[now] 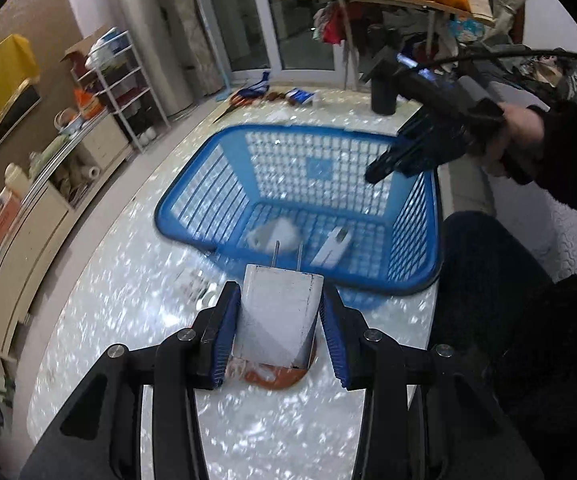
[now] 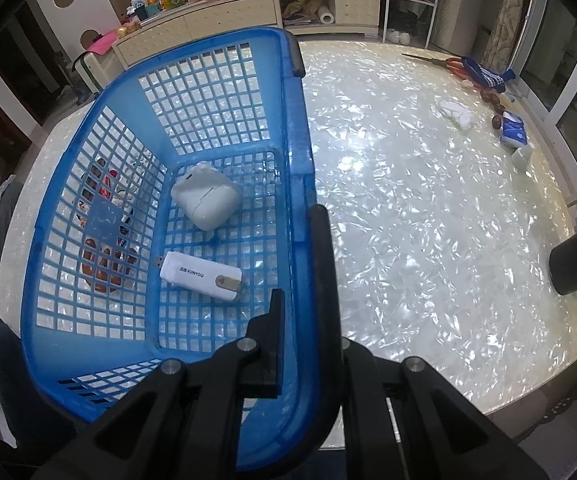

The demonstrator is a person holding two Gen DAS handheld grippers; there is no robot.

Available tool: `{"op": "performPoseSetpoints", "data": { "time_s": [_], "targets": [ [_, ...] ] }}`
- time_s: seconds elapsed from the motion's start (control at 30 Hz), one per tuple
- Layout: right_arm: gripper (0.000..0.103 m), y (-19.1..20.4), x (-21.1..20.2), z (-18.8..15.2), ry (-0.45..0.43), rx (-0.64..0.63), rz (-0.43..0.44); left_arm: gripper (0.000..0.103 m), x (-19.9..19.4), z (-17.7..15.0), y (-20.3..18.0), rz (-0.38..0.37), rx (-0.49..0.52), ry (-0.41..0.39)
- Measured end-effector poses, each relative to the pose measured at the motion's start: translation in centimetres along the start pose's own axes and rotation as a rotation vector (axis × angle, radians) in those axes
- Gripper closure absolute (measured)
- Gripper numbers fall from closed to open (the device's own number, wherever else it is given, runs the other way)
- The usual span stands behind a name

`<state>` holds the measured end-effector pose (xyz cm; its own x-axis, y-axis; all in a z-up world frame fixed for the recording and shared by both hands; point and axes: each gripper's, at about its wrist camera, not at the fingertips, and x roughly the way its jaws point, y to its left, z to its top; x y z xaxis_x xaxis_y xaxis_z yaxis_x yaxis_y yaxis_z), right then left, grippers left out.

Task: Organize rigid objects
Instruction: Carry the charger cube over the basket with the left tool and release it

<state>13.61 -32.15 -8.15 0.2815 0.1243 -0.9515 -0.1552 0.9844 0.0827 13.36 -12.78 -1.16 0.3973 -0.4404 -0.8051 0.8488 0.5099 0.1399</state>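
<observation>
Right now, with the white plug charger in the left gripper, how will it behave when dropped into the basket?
The white plug charger looks rigid and boxy, so it should land flat rather than roll. Its smooth sides may slip between the left gripper's pads. Its two prongs could catch in the blue basket's mesh.

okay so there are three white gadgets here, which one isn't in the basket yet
The white plug adapter, prongs pointing away, clamped in the left tool. The rounded case and flat charger already lie in the blue basket.
</observation>
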Motion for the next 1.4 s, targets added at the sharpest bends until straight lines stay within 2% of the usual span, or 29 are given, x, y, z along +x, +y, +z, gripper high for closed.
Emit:
{"op": "performPoseSetpoints", "data": {
  "time_s": [0.27,0.5,0.7,1.1,1.4],
  "targets": [
    [0.096,-0.5,0.0,0.1,-0.018,0.011,0.026,0.059,2.2,3.7,-1.6,-0.035,0.045,-0.014],
    [0.097,-0.4,0.0,0.0,-0.017,0.011,0.028,0.058,5.2,5.7,-2.3,-0.062,0.07,0.006],
    [0.096,-0.4,0.0,0.0,-0.016,0.017,0.03,0.059,7.6,6.0,-1.6,-0.082,0.047,0.026],
    [0.096,-0.4,0.0,0.0,-0.018,0.022,0.034,0.058,11.8,6.3,-1.7,-0.12,0.082,0.09],
    [0.096,-0.4,0.0,-0.1,-0.02,0.031,0.038,0.058,14.8,6.4,-1.9,-0.137,0.121,0.166]
  ]
}}
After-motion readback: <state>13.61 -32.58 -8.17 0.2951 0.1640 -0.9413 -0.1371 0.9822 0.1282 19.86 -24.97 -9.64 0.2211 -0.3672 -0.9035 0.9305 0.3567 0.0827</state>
